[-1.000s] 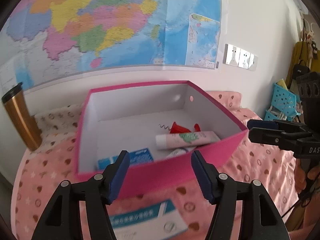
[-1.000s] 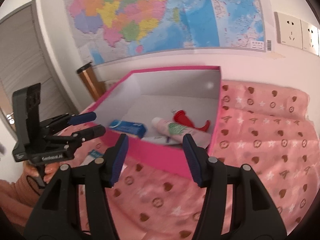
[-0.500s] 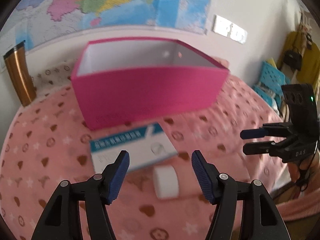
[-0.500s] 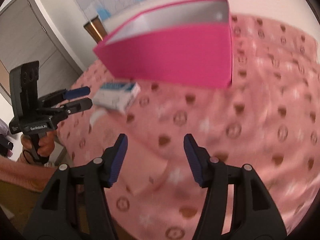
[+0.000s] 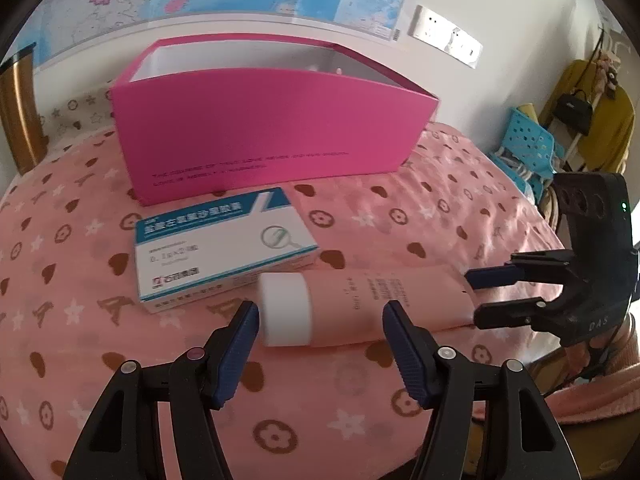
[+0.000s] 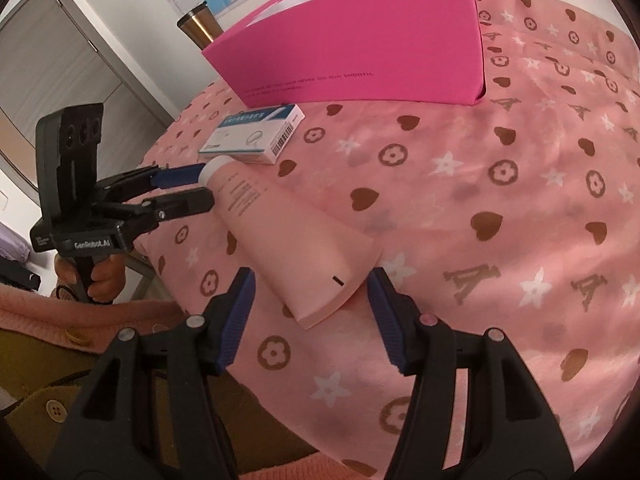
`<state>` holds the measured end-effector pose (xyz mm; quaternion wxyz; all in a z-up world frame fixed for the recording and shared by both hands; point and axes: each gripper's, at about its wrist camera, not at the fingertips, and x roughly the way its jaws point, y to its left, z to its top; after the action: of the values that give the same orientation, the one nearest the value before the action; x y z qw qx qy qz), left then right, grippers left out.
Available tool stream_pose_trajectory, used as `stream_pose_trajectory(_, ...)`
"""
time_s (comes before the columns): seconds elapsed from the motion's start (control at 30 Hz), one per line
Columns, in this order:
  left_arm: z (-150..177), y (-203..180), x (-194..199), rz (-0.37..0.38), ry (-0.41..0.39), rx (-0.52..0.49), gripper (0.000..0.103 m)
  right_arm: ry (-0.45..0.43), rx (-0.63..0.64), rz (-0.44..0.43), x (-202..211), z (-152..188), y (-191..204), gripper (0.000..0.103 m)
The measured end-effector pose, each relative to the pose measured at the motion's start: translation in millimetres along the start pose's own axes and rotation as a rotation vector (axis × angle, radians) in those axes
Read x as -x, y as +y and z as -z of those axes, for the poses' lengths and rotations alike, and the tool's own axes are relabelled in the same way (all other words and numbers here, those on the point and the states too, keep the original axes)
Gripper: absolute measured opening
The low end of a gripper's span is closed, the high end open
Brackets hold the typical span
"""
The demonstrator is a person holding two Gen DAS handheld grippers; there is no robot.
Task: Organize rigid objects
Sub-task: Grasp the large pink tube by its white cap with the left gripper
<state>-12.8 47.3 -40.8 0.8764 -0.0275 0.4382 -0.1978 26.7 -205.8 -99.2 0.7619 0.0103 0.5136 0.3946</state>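
Both tools have dropped from over the pink box (image 5: 272, 136) to the pink tube (image 5: 360, 304) lying near it: left tool (image 5: 320, 316) gapes around its cap, right tool (image 6: 310, 288) around its crimped end, neither gripping. Medicine carton (image 5: 220, 248) also waits outside.

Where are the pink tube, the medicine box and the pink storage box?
pink tube (image 5: 360, 304), left wrist view, middle of its body
medicine box (image 5: 224, 244), left wrist view, top face
pink storage box (image 6: 360, 64), right wrist view, near wall
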Motion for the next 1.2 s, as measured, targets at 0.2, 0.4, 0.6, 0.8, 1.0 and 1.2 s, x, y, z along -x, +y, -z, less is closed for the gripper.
stream_pose_trajectory(0.2,-1.0,-1.8,-0.4,0.005,0.003,-0.001,0.064,-0.026,-0.037,-0.026,3.8,1.8,-5.7,0.061)
stream_pose_trajectory(0.4,-4.1,-6.8,-3.8,0.012,0.003,0.007,0.065,-0.064,-0.07,-0.013,6.4,-5.6,-13.5,0.062)
stream_pose_trajectory(0.6,-10.1,-14.6,-11.9,0.025,0.009,0.006,0.065,-0.108,-0.101,0.006,10.8,-15.8,-26.6,0.062)
stream_pose_trajectory(0.8,-16.3,-22.3,-19.0,0.038,0.009,0.004,0.065,-0.133,-0.137,0.013,13.1,-22.7,-44.8,0.062)
stream_pose_trajectory(1.0,-23.9,-30.5,-23.5,0.039,0.001,-0.01,0.065,-0.163,-0.157,0.021,20.9,-24.7,-55.9,0.062)
stream_pose_trajectory(1.2,-34.6,-33.0,-29.7,0.009,-0.003,-0.004,0.06,-0.189,-0.177,0.024,27.5,-23.7,-60.0,0.062)
